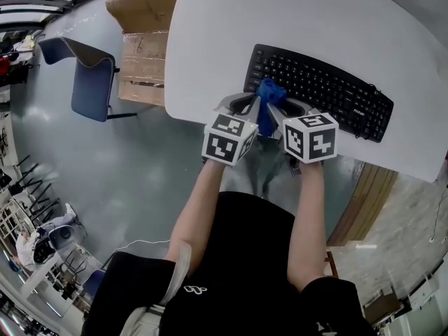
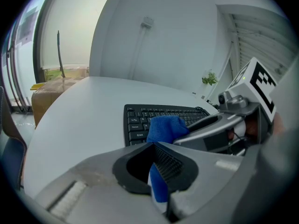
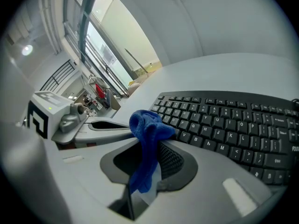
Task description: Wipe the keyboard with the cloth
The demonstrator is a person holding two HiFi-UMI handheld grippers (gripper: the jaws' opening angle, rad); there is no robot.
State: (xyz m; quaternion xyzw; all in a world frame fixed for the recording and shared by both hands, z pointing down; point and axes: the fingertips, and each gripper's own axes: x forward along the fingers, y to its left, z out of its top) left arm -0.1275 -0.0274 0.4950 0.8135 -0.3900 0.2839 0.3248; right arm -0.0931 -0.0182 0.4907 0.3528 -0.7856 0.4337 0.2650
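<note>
A black keyboard (image 1: 318, 89) lies on the white round table (image 1: 210, 40), past both grippers. The blue cloth (image 1: 267, 105) hangs bunched between the two grippers at the table's near edge, just short of the keyboard's left end. My left gripper (image 1: 245, 107) is shut on one part of the cloth (image 2: 159, 188). My right gripper (image 1: 292, 109) is shut on another part of the cloth (image 3: 145, 164). In the left gripper view the right gripper (image 2: 219, 127) sits close on the right with the cloth's bunched top against it. The keyboard (image 3: 233, 125) fills the right of the right gripper view.
Cardboard boxes (image 1: 143, 37) stand on the floor by the table's left edge, with a blue chair (image 1: 92, 82) further left. A wooden panel (image 1: 364, 201) shows under the table's right side. The person's arms reach down the middle of the head view.
</note>
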